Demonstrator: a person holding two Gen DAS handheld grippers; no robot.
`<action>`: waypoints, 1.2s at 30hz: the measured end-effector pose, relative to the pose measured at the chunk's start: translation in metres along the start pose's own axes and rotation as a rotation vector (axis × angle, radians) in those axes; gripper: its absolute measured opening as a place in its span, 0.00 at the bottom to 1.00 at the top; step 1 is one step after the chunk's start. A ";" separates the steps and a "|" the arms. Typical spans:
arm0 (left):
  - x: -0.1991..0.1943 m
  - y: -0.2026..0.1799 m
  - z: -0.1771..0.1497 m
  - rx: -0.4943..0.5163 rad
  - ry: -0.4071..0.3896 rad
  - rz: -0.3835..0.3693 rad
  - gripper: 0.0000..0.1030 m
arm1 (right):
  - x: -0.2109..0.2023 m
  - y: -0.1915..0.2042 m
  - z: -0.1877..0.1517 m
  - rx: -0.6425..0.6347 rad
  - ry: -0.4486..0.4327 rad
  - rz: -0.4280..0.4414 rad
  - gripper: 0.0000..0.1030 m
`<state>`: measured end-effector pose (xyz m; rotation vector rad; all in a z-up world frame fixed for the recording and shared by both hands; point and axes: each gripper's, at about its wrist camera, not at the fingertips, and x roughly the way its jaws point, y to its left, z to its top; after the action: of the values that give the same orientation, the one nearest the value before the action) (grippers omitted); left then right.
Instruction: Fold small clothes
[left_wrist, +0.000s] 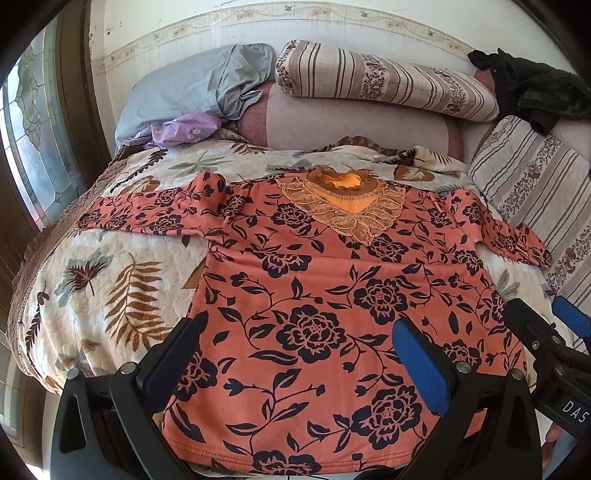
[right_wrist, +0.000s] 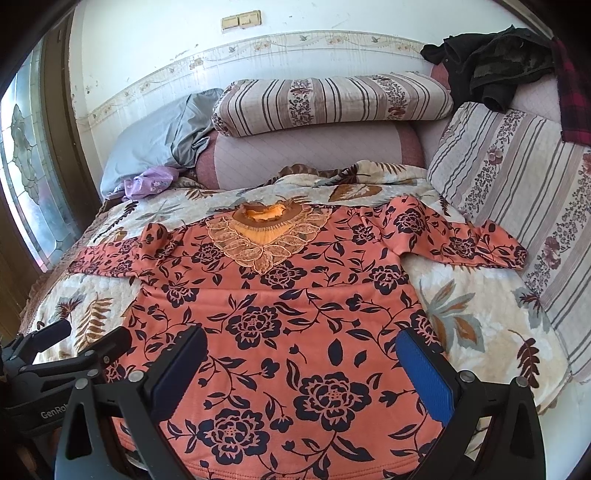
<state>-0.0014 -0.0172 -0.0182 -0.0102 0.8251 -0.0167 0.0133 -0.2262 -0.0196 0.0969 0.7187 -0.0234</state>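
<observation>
Grippers side by side over the hem end of the top, both with jaws spread wide, nothing held. Left gripper (left_wrist: 299, 369) hangs over the left half of the hem, right gripper (right_wrist: 303, 373) over the right half; neither clearly touches cloth.

Top (left_wrist: 332, 295) lies flat, front up, on the quilt (left_wrist: 92, 295). Long axis runs straight away from both claws: hem nearest, collar (left_wrist: 340, 192) far. Sleeves stretch out sideways, left sleeve (left_wrist: 147, 214) toward the window, right sleeve (right_wrist: 461, 240) toward the striped cushion (right_wrist: 517, 192).

Judgement: each sleeve is nearer its own-side gripper, so a sleeve-in fold suits one arm per side. Both are far across the body, a long reach.

Around: rolled pillow (right_wrist: 332, 103), grey cloth (left_wrist: 192, 85), purple cloth (left_wrist: 181, 129), dark clothes (right_wrist: 491, 66), all beyond the collar. Nothing lies on the top.
</observation>
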 end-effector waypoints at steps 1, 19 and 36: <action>0.001 0.000 0.000 0.002 0.001 0.000 1.00 | 0.001 0.000 0.000 -0.001 0.002 0.000 1.00; 0.026 -0.011 0.013 0.026 0.024 0.004 1.00 | 0.031 -0.005 0.005 0.013 0.033 0.009 1.00; 0.159 0.022 0.031 0.024 0.112 0.077 1.00 | 0.091 -0.244 -0.014 0.683 0.025 0.171 0.97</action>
<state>0.1291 0.0022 -0.1143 0.0455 0.9370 0.0454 0.0597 -0.4668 -0.1095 0.8124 0.7002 -0.1041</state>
